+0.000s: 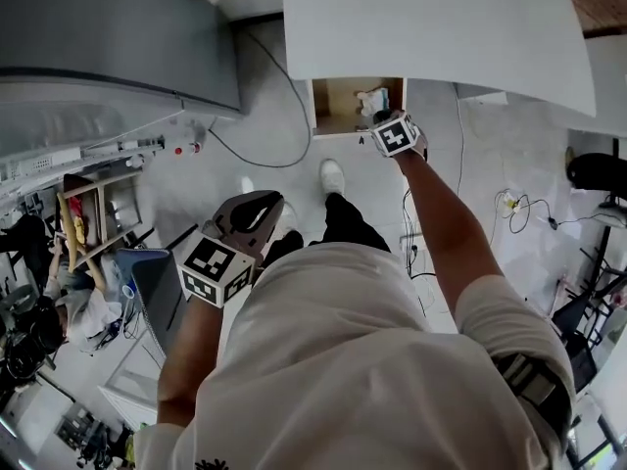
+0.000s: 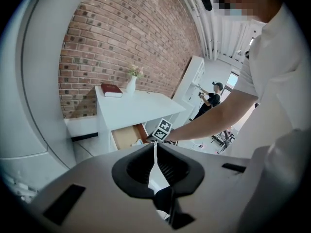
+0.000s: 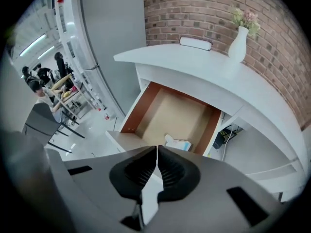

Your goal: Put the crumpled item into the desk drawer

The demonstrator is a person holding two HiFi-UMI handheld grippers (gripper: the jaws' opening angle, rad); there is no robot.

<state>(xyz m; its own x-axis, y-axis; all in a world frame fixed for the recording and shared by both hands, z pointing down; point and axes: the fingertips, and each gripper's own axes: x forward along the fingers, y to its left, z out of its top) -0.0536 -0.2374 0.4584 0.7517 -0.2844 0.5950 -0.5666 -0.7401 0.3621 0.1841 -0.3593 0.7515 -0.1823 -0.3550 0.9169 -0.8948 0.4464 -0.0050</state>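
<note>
The white desk's drawer (image 3: pixel 167 113) stands pulled open, and the crumpled white and pale blue item (image 3: pixel 178 143) lies on its wooden floor near the front. In the head view the crumpled item (image 1: pixel 372 100) shows inside the drawer (image 1: pixel 343 104). My right gripper (image 3: pixel 157 148) hovers just above the drawer's front edge, shut, with nothing between its jaws; in the head view the right gripper (image 1: pixel 384 125) is at the drawer's right front corner. My left gripper (image 1: pixel 263 206) hangs back over the floor, shut and empty. The left gripper (image 2: pixel 155 144) points at the desk from a distance.
A white vase with flowers (image 3: pixel 240 43) and a book (image 3: pixel 195 43) sit on the desk top (image 3: pixel 194 62) against a brick wall. A grey cabinet (image 1: pixel 118 37) stands to the left. Cables (image 1: pixel 519 209) trail on the floor. A person (image 2: pixel 212 97) stands far off.
</note>
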